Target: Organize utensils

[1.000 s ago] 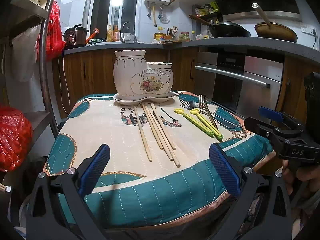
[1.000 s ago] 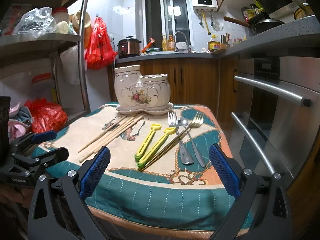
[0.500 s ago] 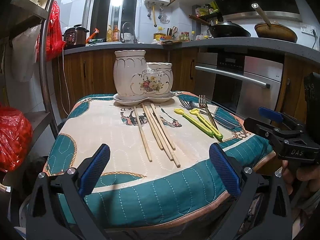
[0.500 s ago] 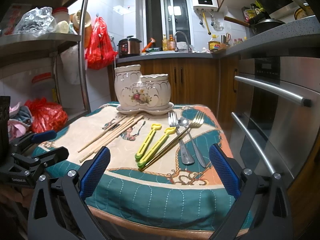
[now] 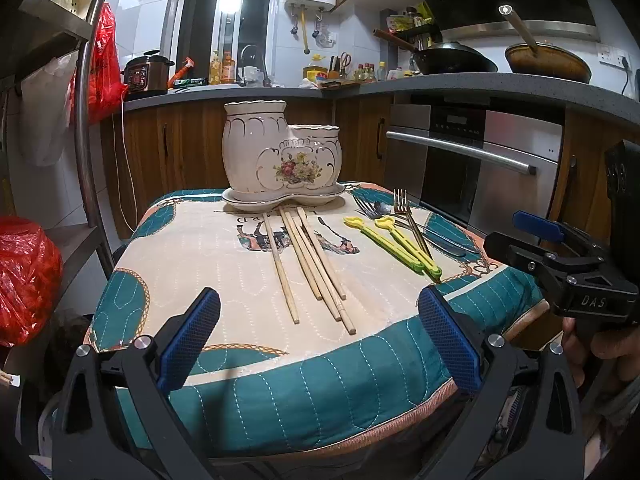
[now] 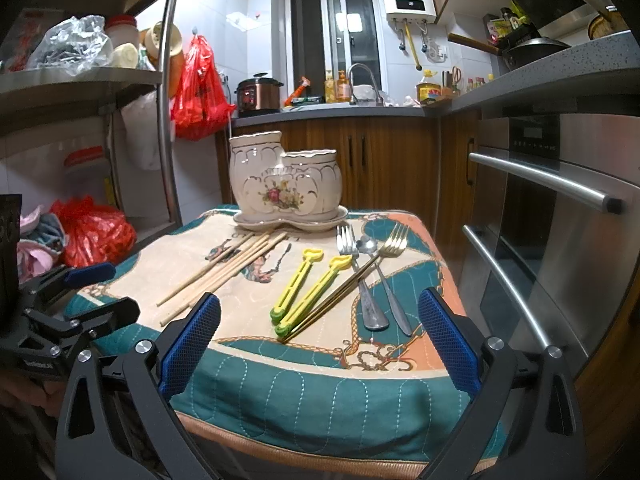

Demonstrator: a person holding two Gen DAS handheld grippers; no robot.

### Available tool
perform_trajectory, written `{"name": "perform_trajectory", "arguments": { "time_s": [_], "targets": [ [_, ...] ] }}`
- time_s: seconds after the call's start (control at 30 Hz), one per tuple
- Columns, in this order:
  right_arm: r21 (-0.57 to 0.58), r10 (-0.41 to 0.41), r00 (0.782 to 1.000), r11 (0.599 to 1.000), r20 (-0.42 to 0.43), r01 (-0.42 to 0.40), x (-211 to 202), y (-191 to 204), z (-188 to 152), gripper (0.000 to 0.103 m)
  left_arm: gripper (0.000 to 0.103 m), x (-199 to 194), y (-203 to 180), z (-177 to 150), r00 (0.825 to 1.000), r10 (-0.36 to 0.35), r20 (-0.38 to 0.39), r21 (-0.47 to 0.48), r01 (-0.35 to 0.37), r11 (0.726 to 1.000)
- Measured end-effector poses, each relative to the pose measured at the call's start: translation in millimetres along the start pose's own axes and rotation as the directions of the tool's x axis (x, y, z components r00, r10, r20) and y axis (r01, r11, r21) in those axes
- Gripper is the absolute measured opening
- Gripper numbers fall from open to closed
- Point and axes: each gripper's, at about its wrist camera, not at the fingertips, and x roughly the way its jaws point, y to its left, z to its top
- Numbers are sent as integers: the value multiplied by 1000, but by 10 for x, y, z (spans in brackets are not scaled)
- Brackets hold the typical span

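I have both claws spread wide and holding nothing: my left gripper (image 5: 320,340) hangs off the near edge of the quilted cloth (image 5: 192,248), and my right gripper (image 6: 320,340) hangs off the near edge closer to the right corner. Each shows in the other's view, beside the surface and clear of it. At the far edge stands the ceramic holder (image 5: 280,156), a tall compartment on the left joined to a lower one on the right, on its own saucer. The wooden chopsticks (image 5: 308,260) lie in a loose bundle down the middle, their far tips just at the saucer. Right of them lie two yellow-green clips (image 6: 308,288) side by side, and a gold fork (image 6: 360,276) runs alongside them, touching the right-hand clip. Nearer the right edge lie a silver fork (image 6: 360,280) and a spoon (image 6: 384,280), crossed by the gold one.
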Motion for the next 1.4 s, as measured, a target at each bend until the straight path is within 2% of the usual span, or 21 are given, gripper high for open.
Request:
{"name": "perform_trajectory", "arguments": {
  "time_s": [0.9,1.1,1.4],
  "targets": [
    [9,-6,1000,1000,-8,6,-17,-29,-21,98,98,-40,11,24,1000,-12,-3,-15,12,1000],
    [52,4,1000,999,-18,-3,47,-94,4,98,98,68,103,52,1000,-7,-29,-51,5,999],
    [97,13,999,995,-50,-8,79,-160,76,98,98,83,150,109,999,10,-49,-52,-13,999]
  ]
}}
